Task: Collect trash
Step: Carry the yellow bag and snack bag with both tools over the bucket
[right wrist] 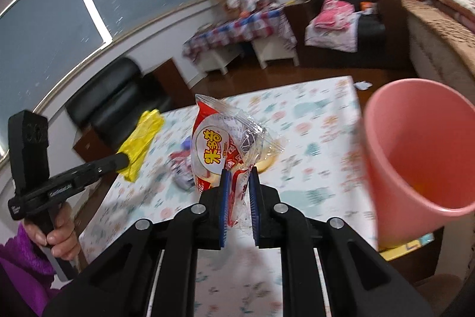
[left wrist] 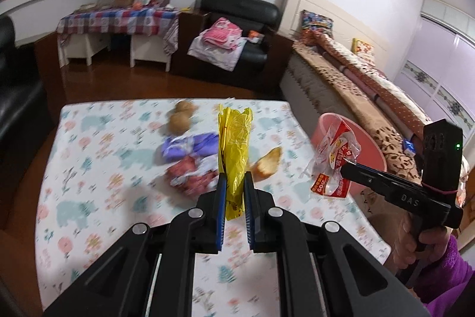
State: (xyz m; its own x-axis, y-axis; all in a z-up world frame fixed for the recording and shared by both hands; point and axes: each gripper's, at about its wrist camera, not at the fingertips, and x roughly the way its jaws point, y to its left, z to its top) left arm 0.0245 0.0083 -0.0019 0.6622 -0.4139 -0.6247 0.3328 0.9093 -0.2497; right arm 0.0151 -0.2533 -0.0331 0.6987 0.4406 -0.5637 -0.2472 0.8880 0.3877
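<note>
My left gripper (left wrist: 235, 183) is shut on a yellow plastic bag (left wrist: 234, 144) and holds it above the table; the bag also shows in the right wrist view (right wrist: 142, 141). My right gripper (right wrist: 239, 175) is shut on a red and clear snack wrapper (right wrist: 219, 138), held above the table left of the pink bin (right wrist: 415, 156). In the left wrist view the wrapper (left wrist: 335, 159) hangs in front of the bin (left wrist: 350, 138). On the table lie a purple wrapper (left wrist: 190, 147), a red wrapper (left wrist: 193, 177), a piece of bread (left wrist: 268, 162) and two brown round items (left wrist: 182, 115).
The table (left wrist: 89, 168) has a floral cloth. A bed (left wrist: 371, 85) stands to the right, a black armchair (left wrist: 234, 28) with clothes behind, a black sofa (right wrist: 115, 97) to the left. A small white scrap (right wrist: 363, 85) lies on the brown floor.
</note>
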